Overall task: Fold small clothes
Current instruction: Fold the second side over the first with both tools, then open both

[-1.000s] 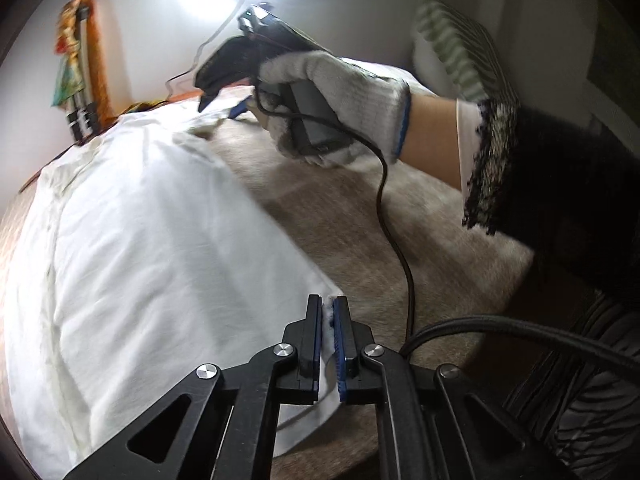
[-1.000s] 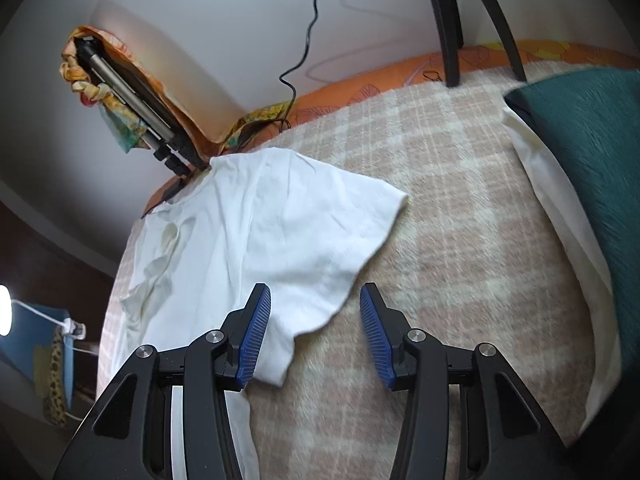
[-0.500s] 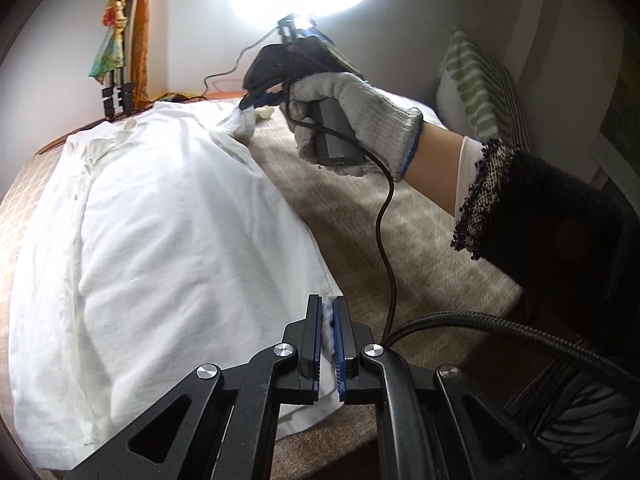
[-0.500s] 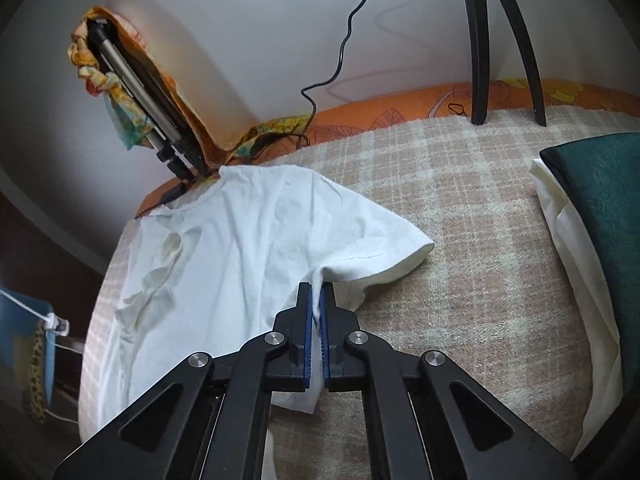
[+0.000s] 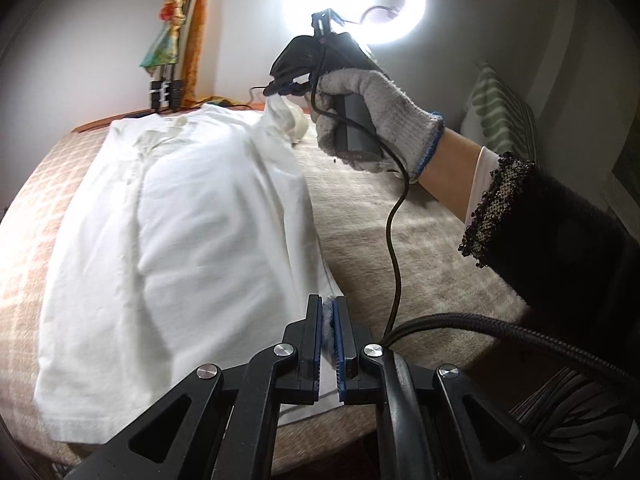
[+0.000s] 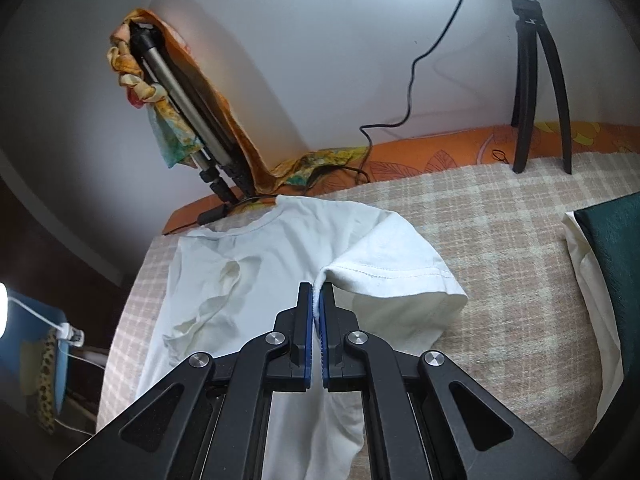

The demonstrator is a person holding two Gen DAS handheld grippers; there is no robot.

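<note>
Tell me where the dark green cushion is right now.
The dark green cushion sits at the right edge of the right wrist view, lying on a cream cloth on the plaid blanket, to the right of the white T-shirt.

A ring light [image 5: 354,0] glows above the checked blanket [image 6: 500,216].

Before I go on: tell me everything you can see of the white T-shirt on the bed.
The white T-shirt is a short-sleeved, soft cotton-looking knit with a round neckline and stitched hems. It lies mostly flat, lightly wrinkled, on the plaid blanket, neck toward the wall. The left gripper pinches its side edge near the bottom hem; the right gripper pinches fabric by the sleeve, raising it into a peak. A faint yellowish crease shows near the collar.
</note>
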